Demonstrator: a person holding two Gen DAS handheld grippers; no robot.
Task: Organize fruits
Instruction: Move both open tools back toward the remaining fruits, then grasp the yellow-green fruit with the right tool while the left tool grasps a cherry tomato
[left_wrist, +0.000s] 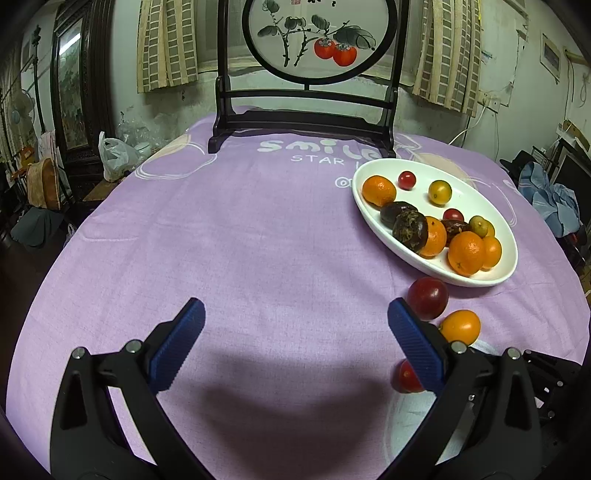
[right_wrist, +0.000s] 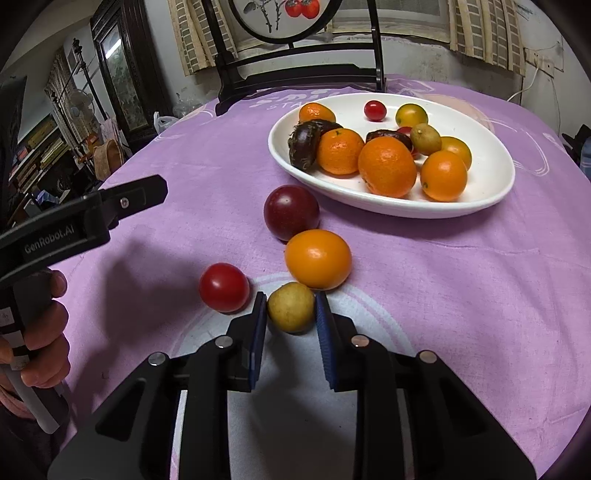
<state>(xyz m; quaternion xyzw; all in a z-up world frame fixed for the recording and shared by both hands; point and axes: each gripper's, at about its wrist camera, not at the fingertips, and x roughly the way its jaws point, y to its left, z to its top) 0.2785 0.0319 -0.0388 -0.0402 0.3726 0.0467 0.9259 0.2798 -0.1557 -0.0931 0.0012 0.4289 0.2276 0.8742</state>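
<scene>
My right jaws (right_wrist: 291, 306) are clamped on the small yellow fruit (right_wrist: 291, 307) on the surface, near the plate (right_wrist: 480, 192). My left jaws (left_wrist: 295, 325) gape wide, nothing between them.

Tablecloth (left_wrist: 240, 240): purple, printed with white letters, covers the whole table.
Round painted screen (left_wrist: 317, 37): in a dark wooden stand at the table's far edge.
Curtains (left_wrist: 166, 44): checked, on the back wall.
Plastic bag (left_wrist: 116, 155): white, beyond the table's far left edge.
</scene>
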